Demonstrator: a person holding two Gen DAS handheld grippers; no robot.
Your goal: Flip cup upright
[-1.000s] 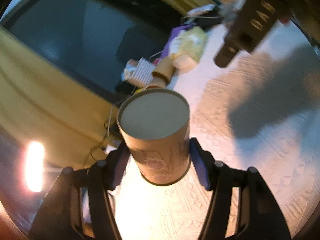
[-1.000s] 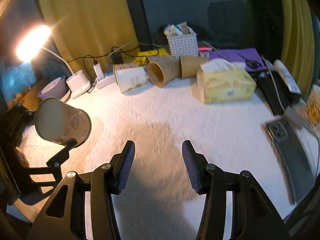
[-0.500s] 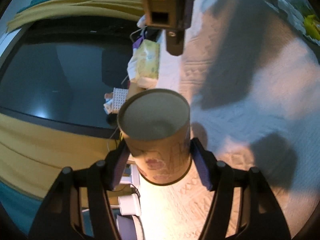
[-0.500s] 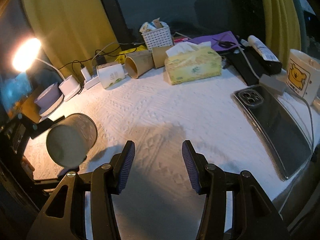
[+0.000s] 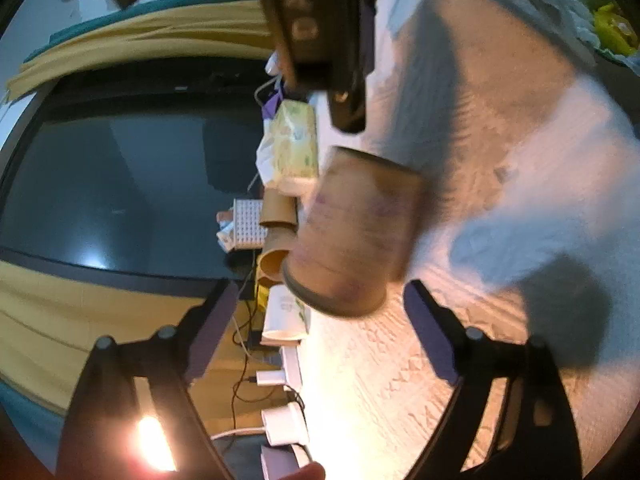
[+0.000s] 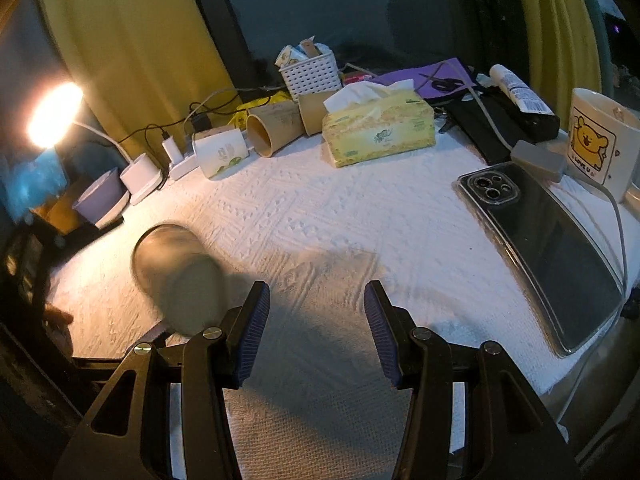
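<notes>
While the cup (image 5: 356, 236) was smeared with motion blur, it sat between the left gripper's (image 5: 316, 324) two fingers but I couldn't see either pad touching it. Those jaws stood wide, wider than the cup, so my read was that it was loose and either dropping or rolling on the white cloth (image 5: 520, 208). Honestly couldn't tell if it was touching the cloth or just above it.

Seen from the right wrist, the cup (image 6: 176, 276) was low on the left side, just beside the right gripper's (image 6: 316, 328) left finger, and blurry there too. It looked tipped over, with its round end facing that camera and its long axis running roughly away toward the lamp (image 6: 54, 116). I couldn't say for sure whether that end was the base or the mouth.

The right gripper was spread open with nothing in it, hanging over bare cloth in the middle of the table.

So the thing that mattered: the cup lay straight ahead of the left gripper and off to the side of the right one, so the left was clearly nearer and better lined up. My guess is it'd need to settle first, then get pinched across its body and turned mouth up. Definitely not upright yet.
</notes>
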